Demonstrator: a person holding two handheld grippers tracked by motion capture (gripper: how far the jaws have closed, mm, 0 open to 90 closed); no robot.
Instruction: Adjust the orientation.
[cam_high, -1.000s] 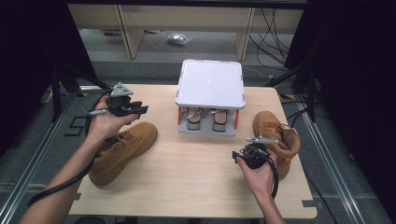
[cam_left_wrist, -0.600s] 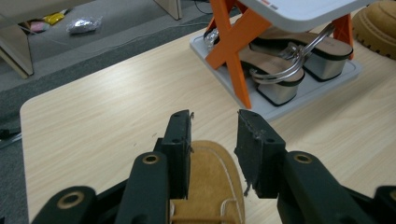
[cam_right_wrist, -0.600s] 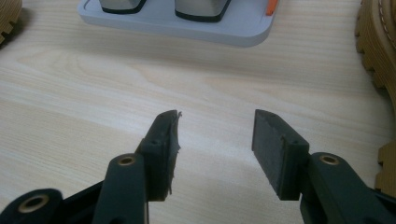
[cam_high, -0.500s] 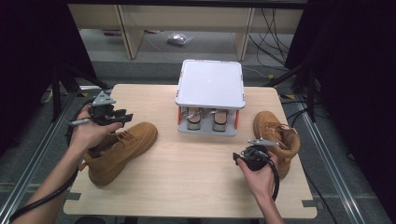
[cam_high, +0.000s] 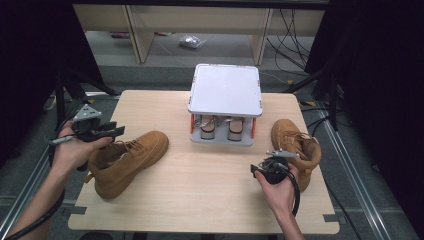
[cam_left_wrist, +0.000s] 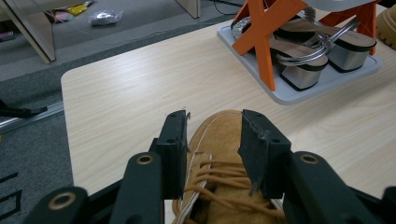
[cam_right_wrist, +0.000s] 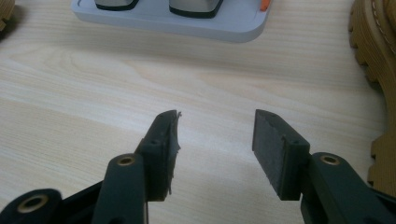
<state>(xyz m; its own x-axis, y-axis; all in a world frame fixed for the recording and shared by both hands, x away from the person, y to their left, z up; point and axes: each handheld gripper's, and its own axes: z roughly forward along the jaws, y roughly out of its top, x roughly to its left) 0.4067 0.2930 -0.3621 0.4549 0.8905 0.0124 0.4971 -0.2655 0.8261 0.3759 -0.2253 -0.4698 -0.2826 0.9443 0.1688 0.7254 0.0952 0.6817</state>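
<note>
Tan suede, laced, lying at lower left of the high view: left boot (cam_high: 127, 160), toe aimed at frame centre, sole on the pale wood-grain table (cam_high: 210, 195). Just above its ankle end, held in a hand at far left: left gripper (cam_high: 111, 131), black, topped by a grey three-cornered plate. Seen in the left gripper view with jaws parted and just been widening, straddling the boot's laced upper (cam_left_wrist: 219, 163) without pressing on it, pads flat and dark with a frayed edge. Beyond the toe, bare tabletop, then at frame centre a small shoe rack (cam_high: 225, 100): flat white square top, orange X-shaped side supports (cam_left_wrist: 264, 28), grey base tray. Tucked under the top, a pair of heeled sandals (cam_high: 220, 127) with brown insoles, silver-grey heels and metallic straps, blocking nothing between the two boots. Right of the rack, a second tan boot (cam_high: 297, 150) with ridged light sole, standing near the table's right edge. Touching or just beside its near side in the high view: right gripper (cam_high: 260, 170), black, held in the other hand at lower right. Jaws wide apart in the right gripper view (cam_right_wrist: 215, 140), gripping nothing, bare wood between them, boot sole (cam_right_wrist: 373, 84) at right frame edge. No readable writing or brand marks.
</note>
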